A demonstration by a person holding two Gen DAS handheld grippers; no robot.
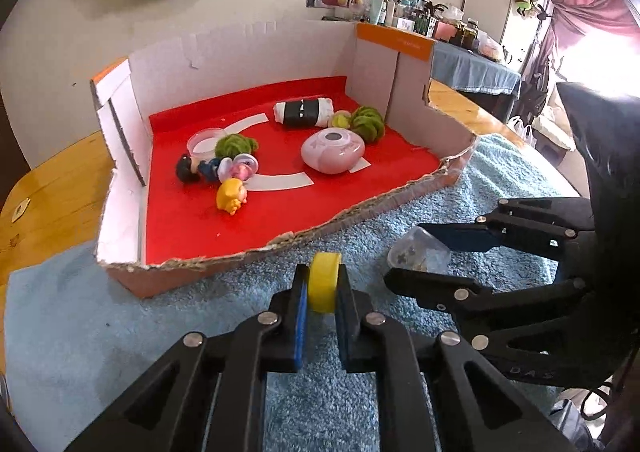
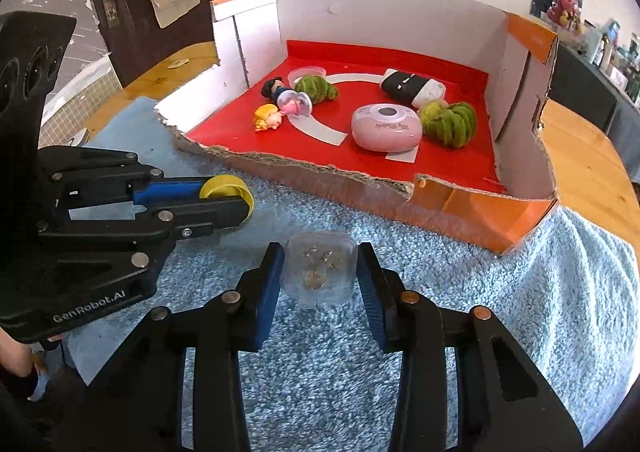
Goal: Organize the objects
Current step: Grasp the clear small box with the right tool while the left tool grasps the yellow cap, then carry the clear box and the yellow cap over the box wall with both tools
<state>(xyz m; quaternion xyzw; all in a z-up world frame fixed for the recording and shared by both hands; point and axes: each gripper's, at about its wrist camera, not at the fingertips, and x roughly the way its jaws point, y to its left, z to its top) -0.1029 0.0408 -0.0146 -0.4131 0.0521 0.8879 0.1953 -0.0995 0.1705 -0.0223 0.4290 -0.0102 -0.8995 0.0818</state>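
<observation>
A yellow tape roll (image 1: 325, 284) stands on edge on the blue towel, and my left gripper (image 1: 323, 276) is shut on it. The same roll (image 2: 228, 187) shows in the right wrist view, held in the left gripper (image 2: 228, 193). A small clear plastic box (image 2: 320, 270) with tiny trinkets inside sits between the blue pads of my right gripper (image 2: 320, 252), which press its two sides. In the left wrist view the right gripper (image 1: 404, 252) clasps that clear box (image 1: 418, 252). Just beyond both stands a torn cardboard tray (image 2: 320, 171) lined in red.
The tray (image 1: 360, 211) holds a pink round case (image 1: 332, 151), a black-and-white roll (image 1: 302, 113), green fuzzy balls (image 1: 368, 121), a clear lid (image 1: 204, 141) and small figurines (image 1: 230, 195). A blue towel (image 1: 120, 332) covers the wooden table (image 1: 48, 191).
</observation>
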